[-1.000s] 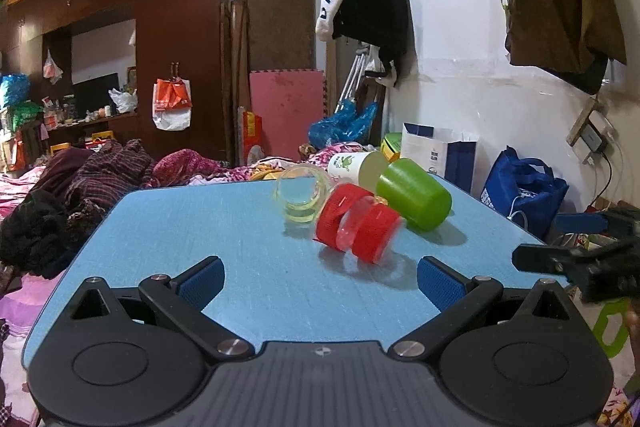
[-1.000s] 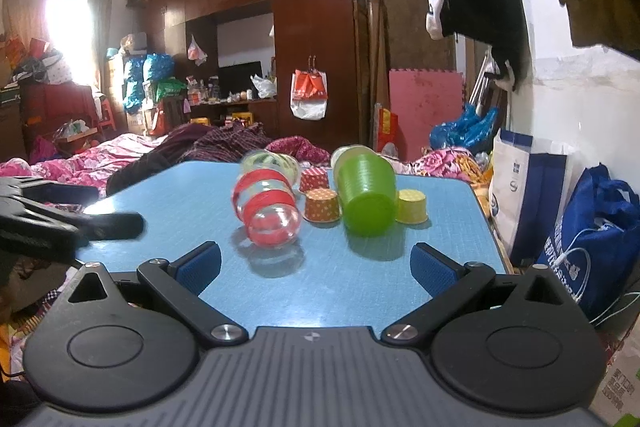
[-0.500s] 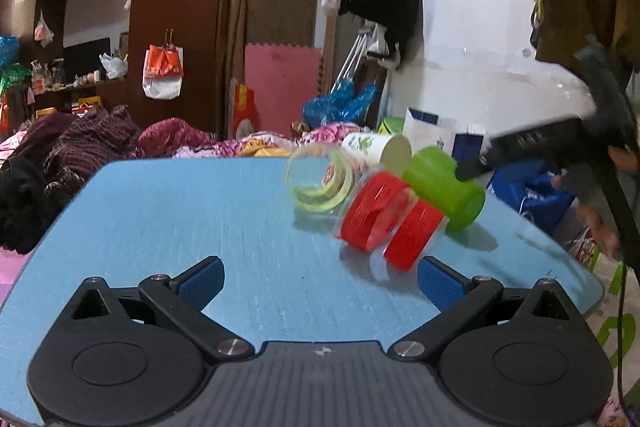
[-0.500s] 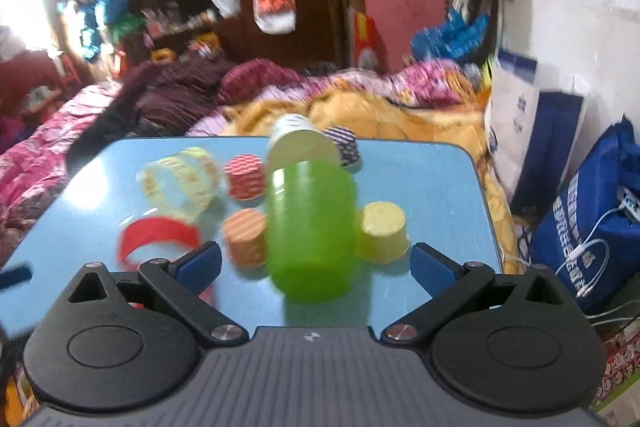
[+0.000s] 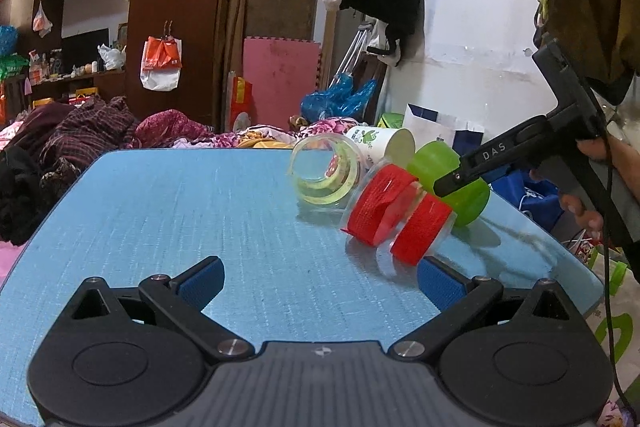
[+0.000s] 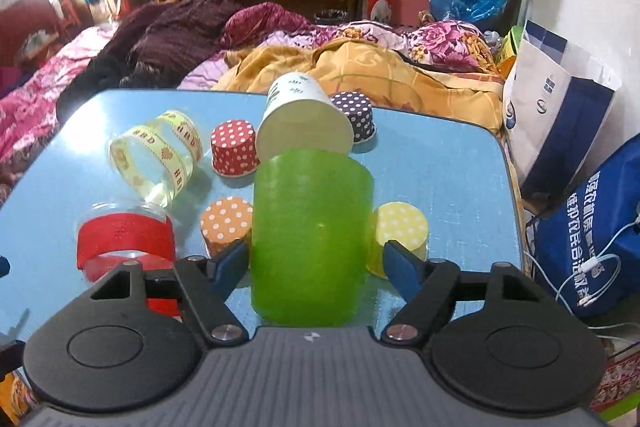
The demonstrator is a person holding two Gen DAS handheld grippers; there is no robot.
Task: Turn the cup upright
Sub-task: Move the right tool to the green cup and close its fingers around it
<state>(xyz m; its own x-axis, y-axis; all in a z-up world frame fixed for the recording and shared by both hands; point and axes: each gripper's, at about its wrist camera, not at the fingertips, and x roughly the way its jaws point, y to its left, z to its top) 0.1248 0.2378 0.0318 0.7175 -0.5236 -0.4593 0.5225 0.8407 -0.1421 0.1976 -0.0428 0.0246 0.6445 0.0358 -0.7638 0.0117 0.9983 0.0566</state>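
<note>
A green plastic cup (image 6: pixel 310 239) lies on its side on the blue table (image 6: pixel 440 183), its base toward me. My right gripper (image 6: pixel 316 269) is open, with the cup's base end between its blue pads, which stand just clear of it. In the left wrist view the green cup (image 5: pixel 452 179) lies at the right with a right finger (image 5: pixel 480 163) over it. My left gripper (image 5: pixel 320 281) is open and empty, low over the table's near side.
A clear cup with red bands (image 5: pixel 394 217), a clear cup with yellow bands (image 6: pixel 158 157) and a white paper cup (image 6: pixel 300 119) also lie on their sides. Small dotted paper cups (image 6: pixel 234 147) stand upside down around them. Bags (image 6: pixel 560 107) stand right of the table.
My right gripper has moved forward and down over the table until the green cup sits between its fingers. My left gripper has edged forward slightly.
</note>
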